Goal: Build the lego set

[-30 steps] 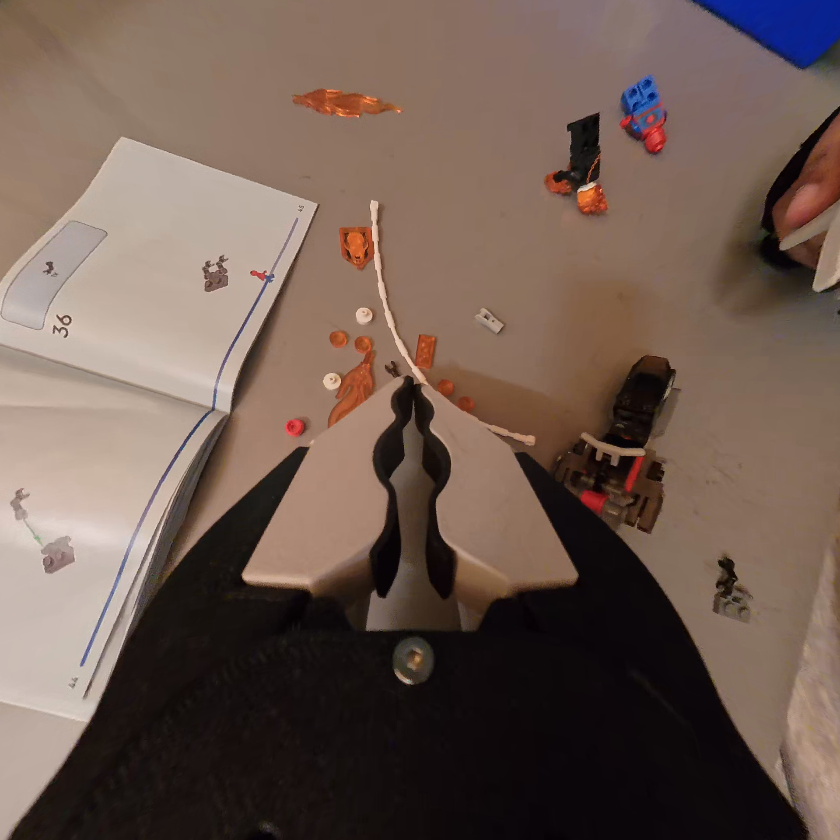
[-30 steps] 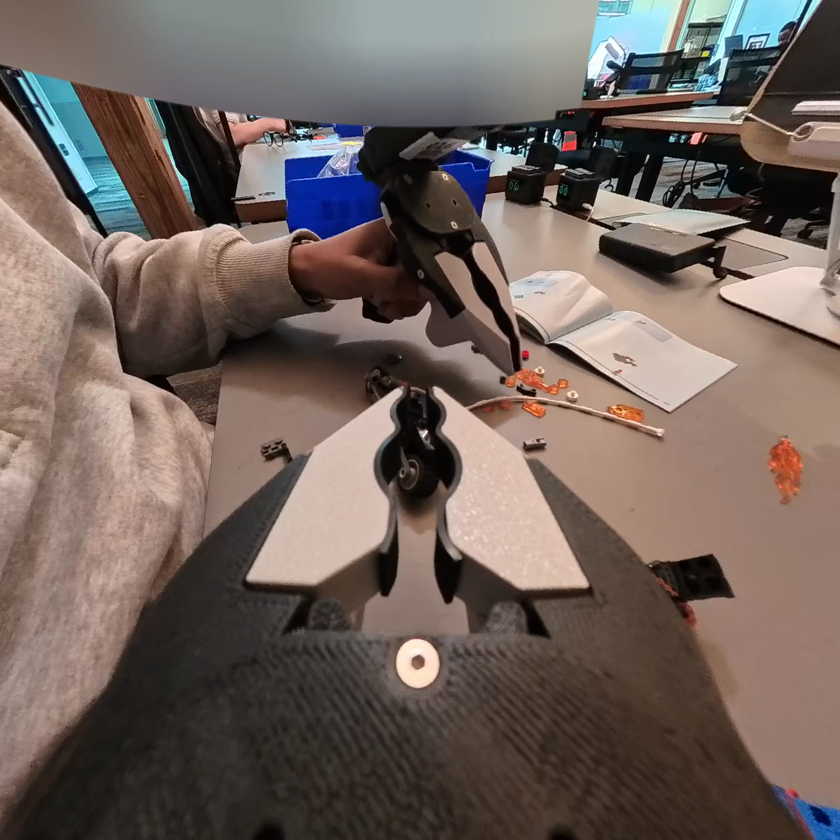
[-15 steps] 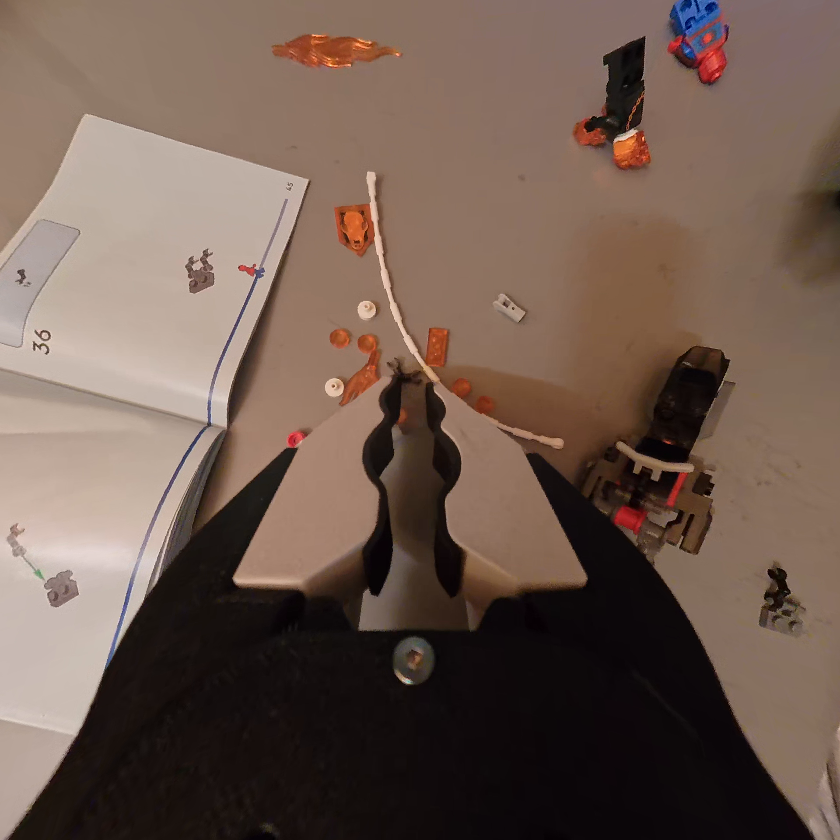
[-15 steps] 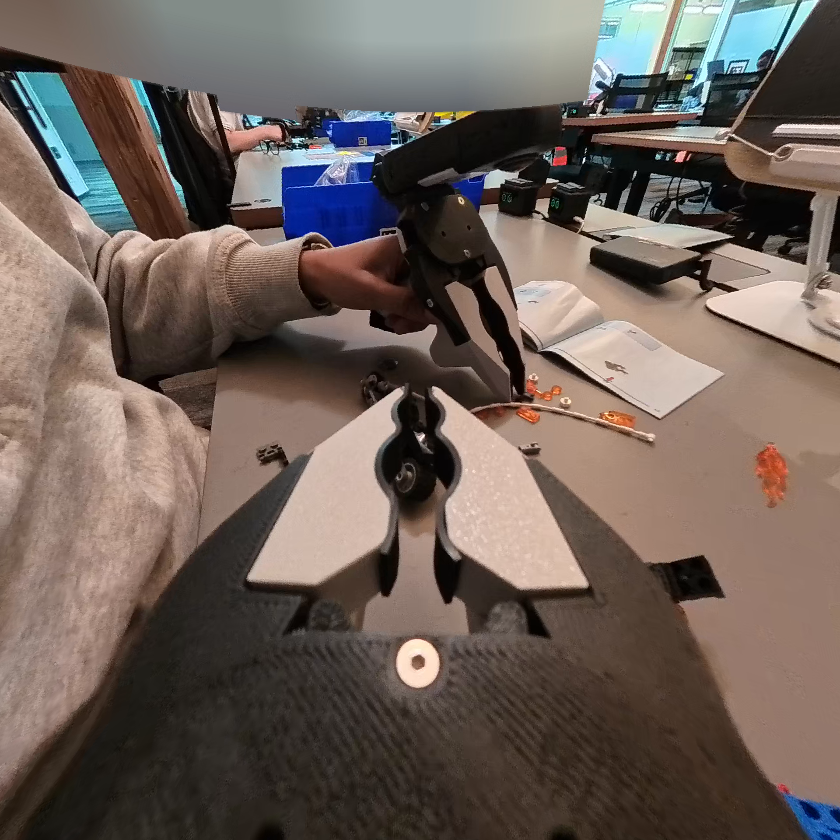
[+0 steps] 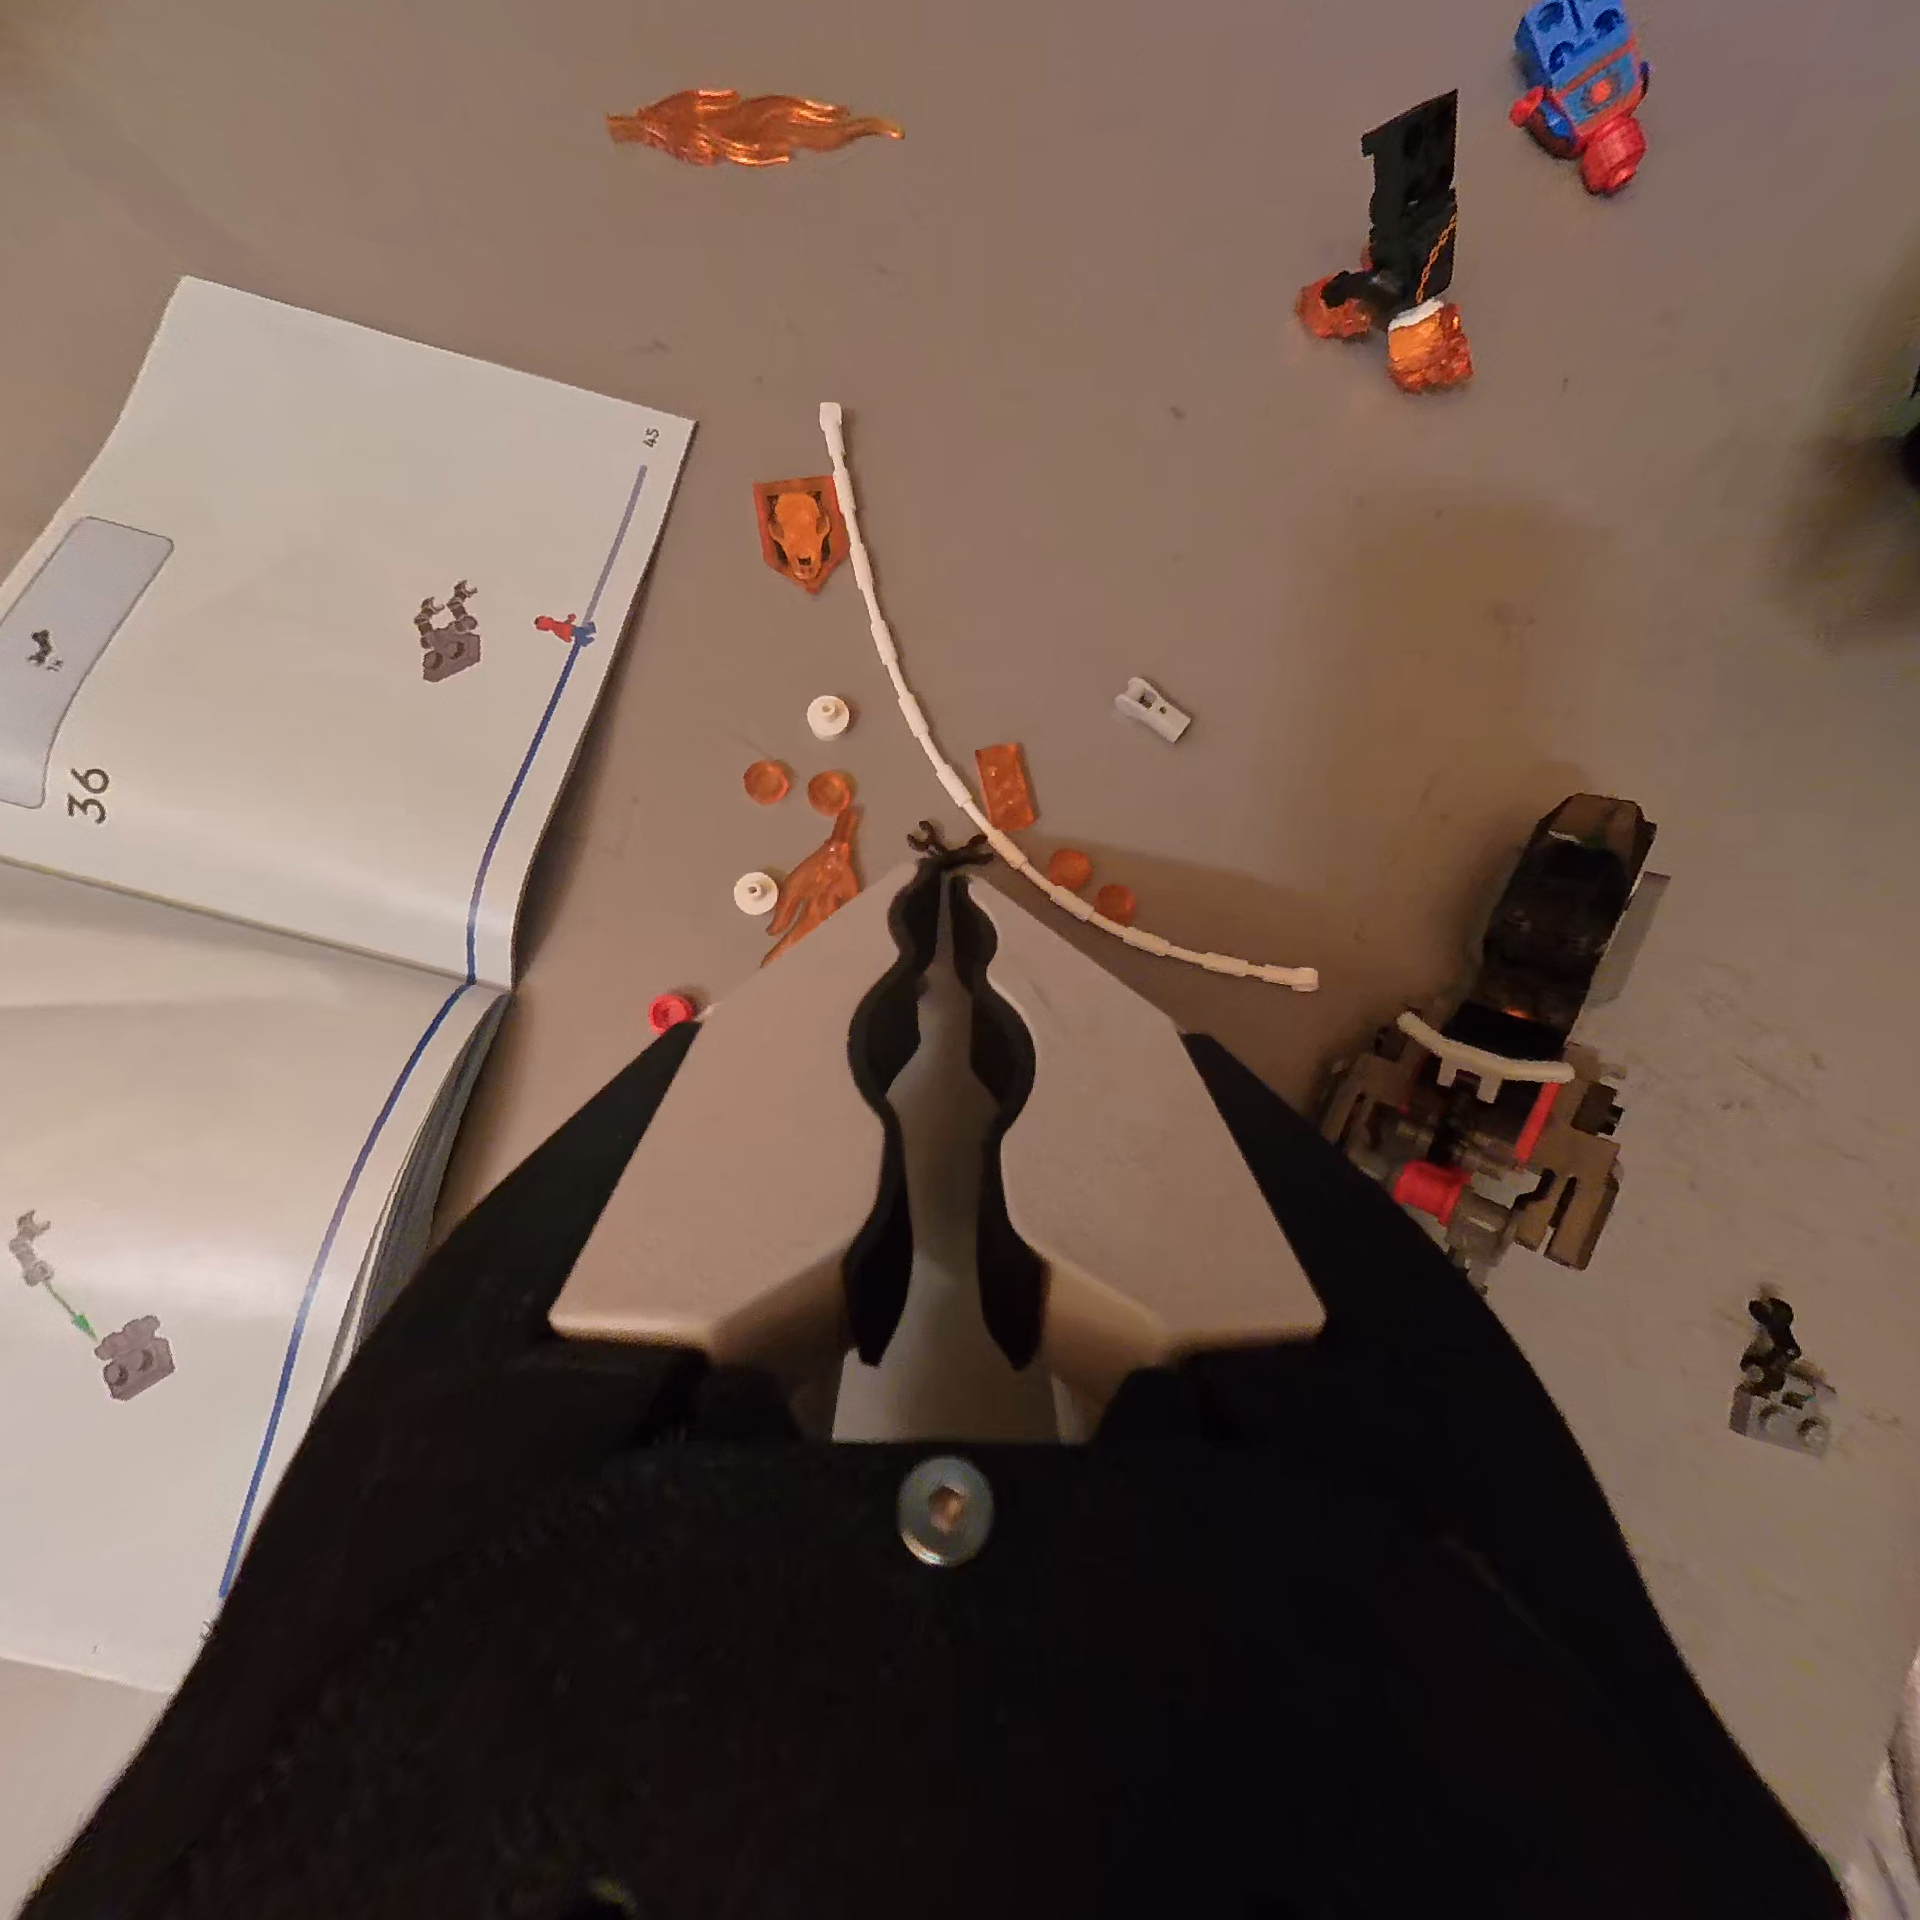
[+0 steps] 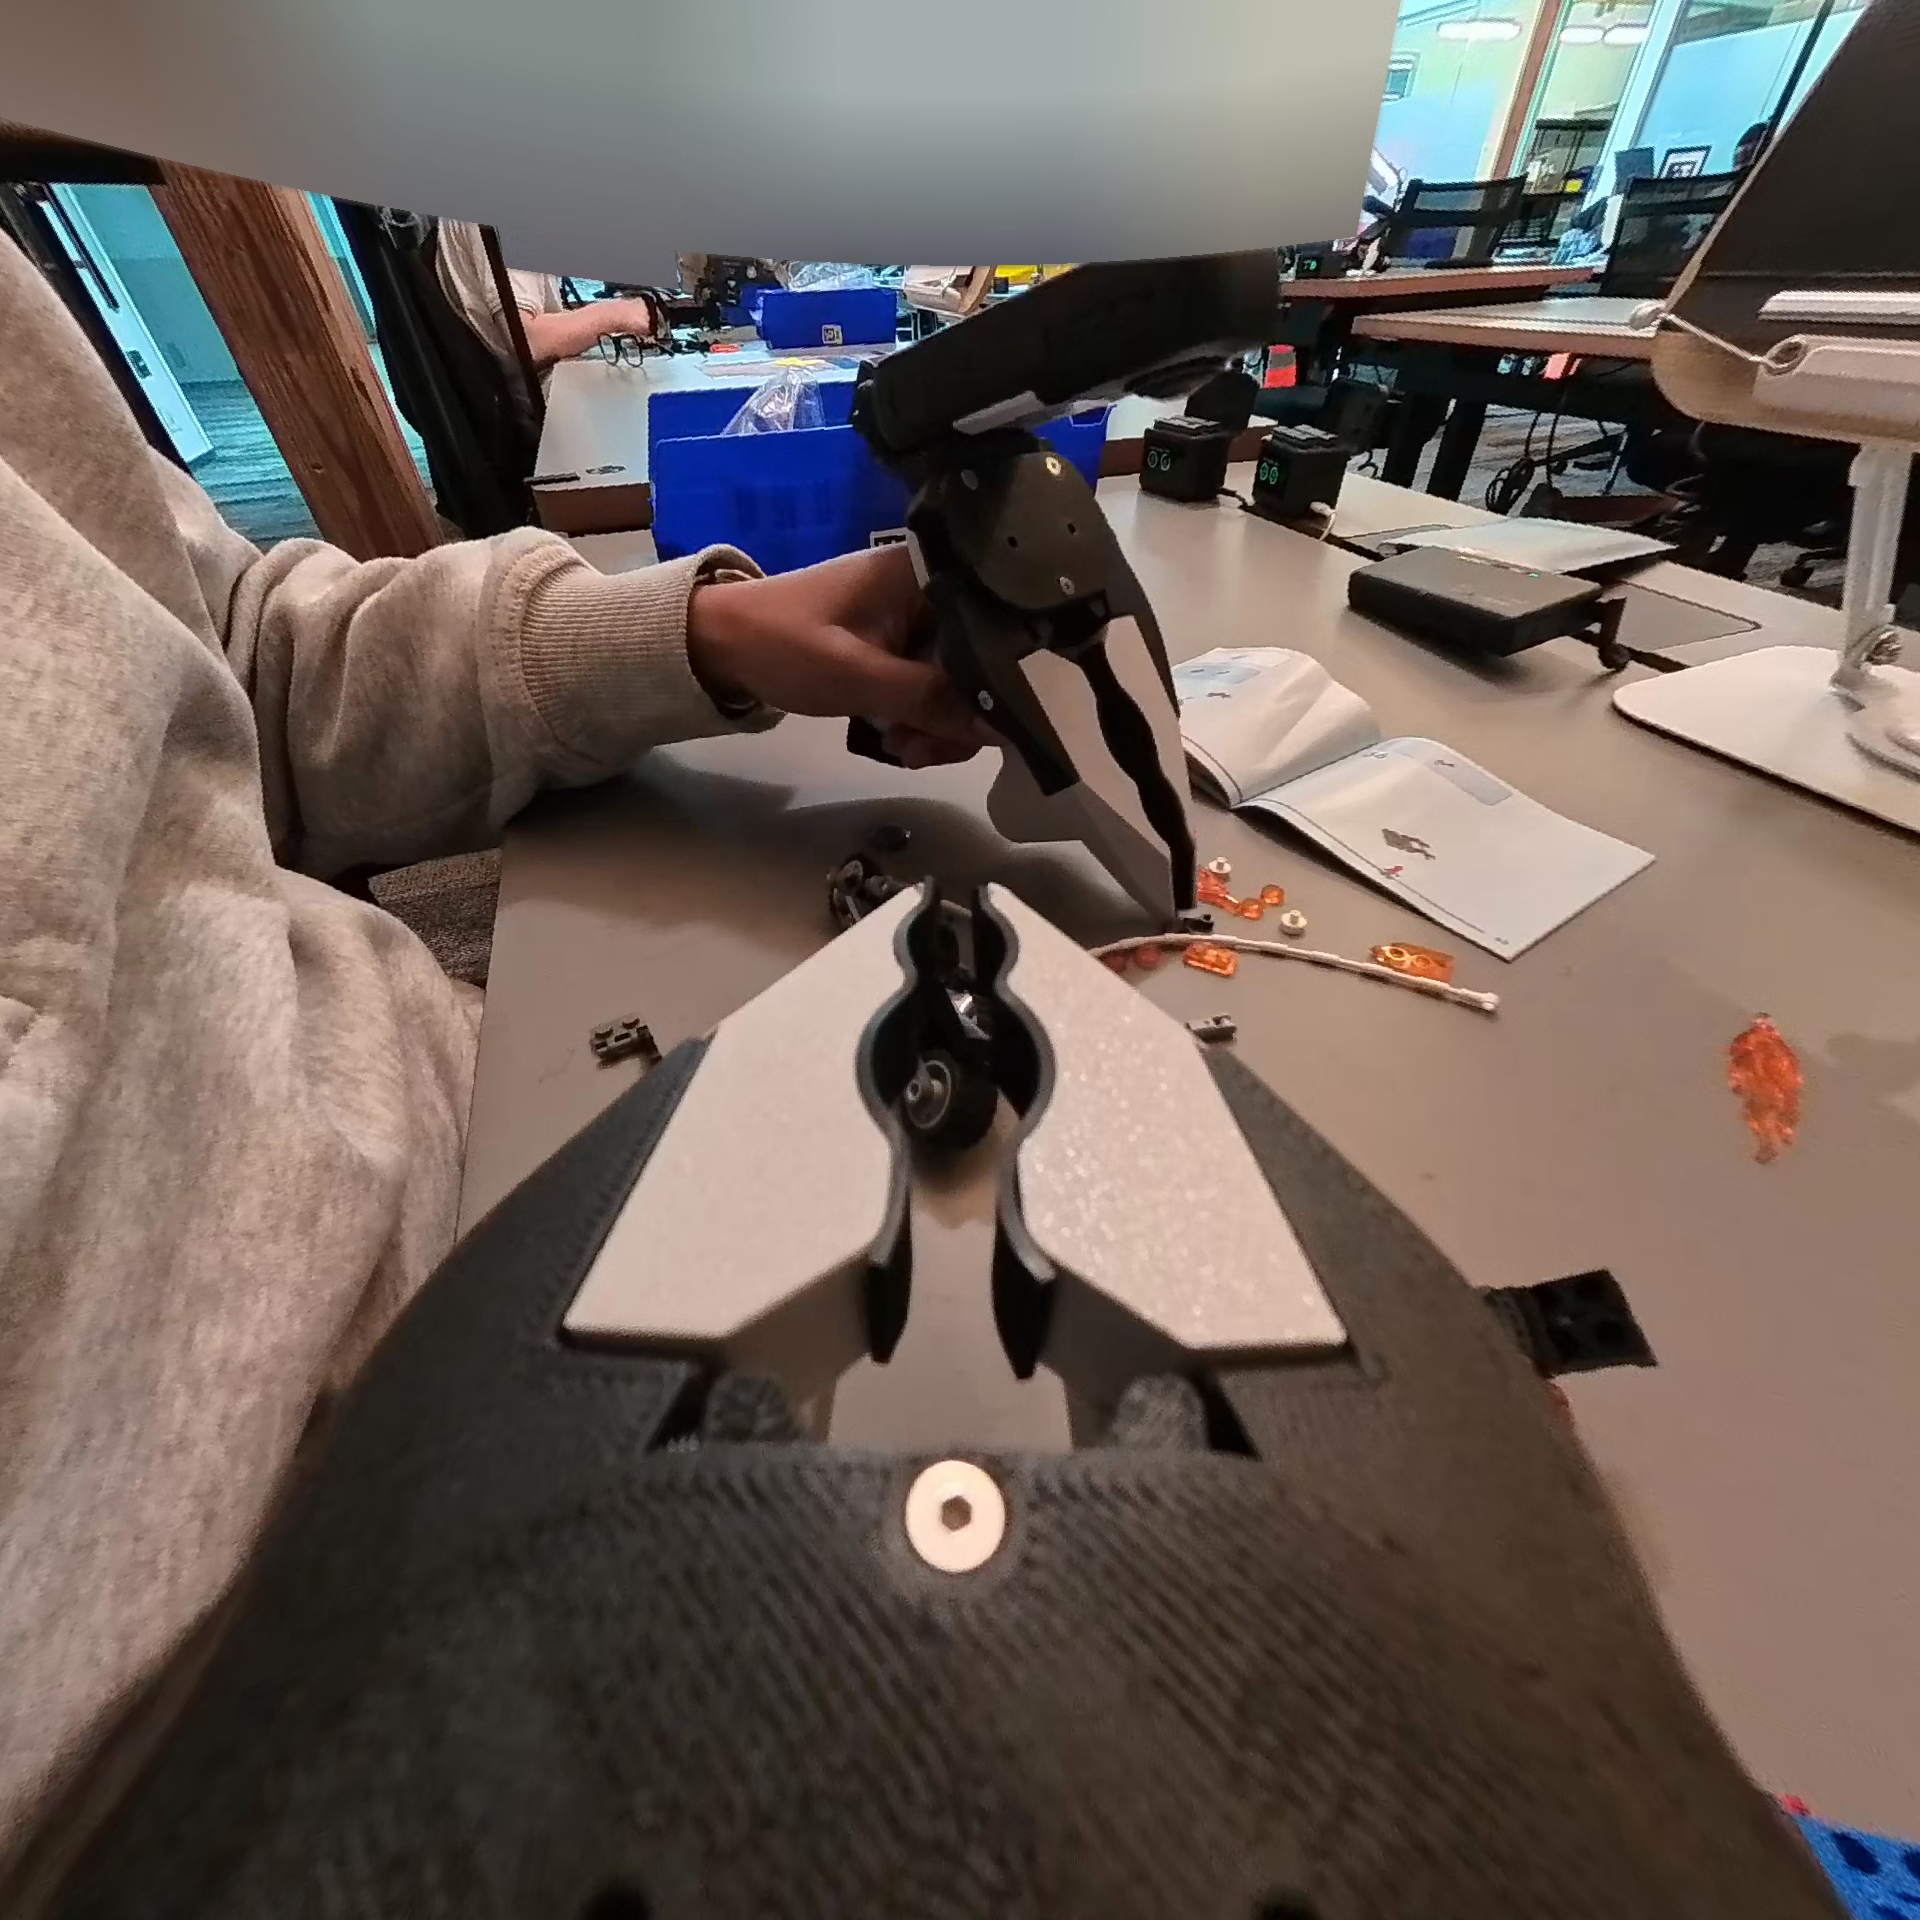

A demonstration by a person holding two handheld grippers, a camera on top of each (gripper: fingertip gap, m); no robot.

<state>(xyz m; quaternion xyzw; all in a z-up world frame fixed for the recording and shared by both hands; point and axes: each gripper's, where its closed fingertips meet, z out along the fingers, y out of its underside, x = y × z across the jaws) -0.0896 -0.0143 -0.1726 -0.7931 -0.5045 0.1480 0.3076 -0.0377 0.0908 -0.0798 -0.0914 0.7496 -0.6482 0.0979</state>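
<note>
Since a second ago the left gripper (image 5: pixel 948 878) has gone from slightly parted to pinched together on a tiny black claw piece (image 5: pixel 943 847), which pokes out just past its tips. The hand that showed at the right edge of the left wrist view is gone. In the right wrist view the left gripper (image 6: pixel 1179 909) now stands steeply over the white chain (image 6: pixel 1299 951).

The right gripper (image 6: pixel 954 914) is closed on a dark part with a wheel (image 6: pixel 940 1091), held clear of the table (image 6: pixel 1351 1195).

The claw piece sits just left of the chain (image 5: pixel 935 758), among orange studs (image 5: pixel 1070 868). The half-built vehicle (image 5: pixel 1496 1101) lies right of the chain; the booklet (image 5: pixel 312 675) is well to its left, open.

The step in hand looks like picking up the claw piece. Next the left gripper likely must lift it straight up without snagging the chain, then carry it to its mating part. The grip is only at the very tips, so the piece could twist or slip.
</note>
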